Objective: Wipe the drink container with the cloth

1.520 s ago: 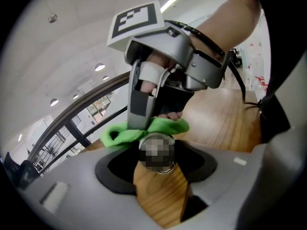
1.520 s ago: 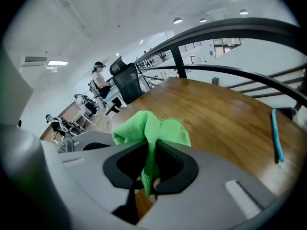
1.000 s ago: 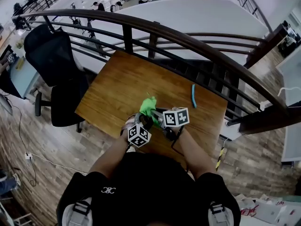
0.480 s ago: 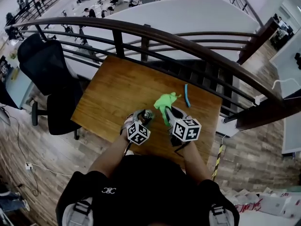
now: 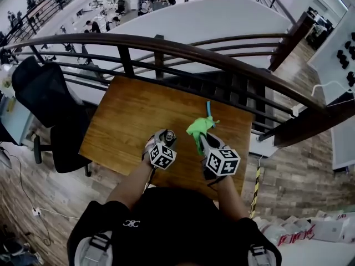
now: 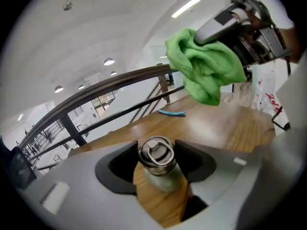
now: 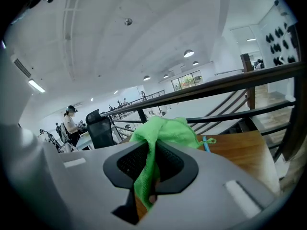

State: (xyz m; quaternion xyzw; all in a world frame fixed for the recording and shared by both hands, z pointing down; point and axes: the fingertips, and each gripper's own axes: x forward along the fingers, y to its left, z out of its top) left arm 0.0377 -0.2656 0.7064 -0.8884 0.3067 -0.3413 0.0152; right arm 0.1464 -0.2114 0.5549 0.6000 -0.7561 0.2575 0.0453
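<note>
- Head view: the left gripper (image 5: 166, 142) clamps the bottle (image 5: 168, 134) by the near edge of the table (image 5: 122, 115). The right gripper (image 5: 202, 141) holds the cloth (image 5: 198, 127) just beside it, not touching. A hard wipe could twist the bottle loose.
- Left gripper view: the jaws pinch the bottle near its cap, so the smooth metal may slip.
- Right gripper view: the jaws press together on a thin fold of cloth, which could pull out during rubbing.

No text can be read; the small white logo (image 5: 131, 223) on the dark shirt (image 5: 172, 215) is illegible.
</note>
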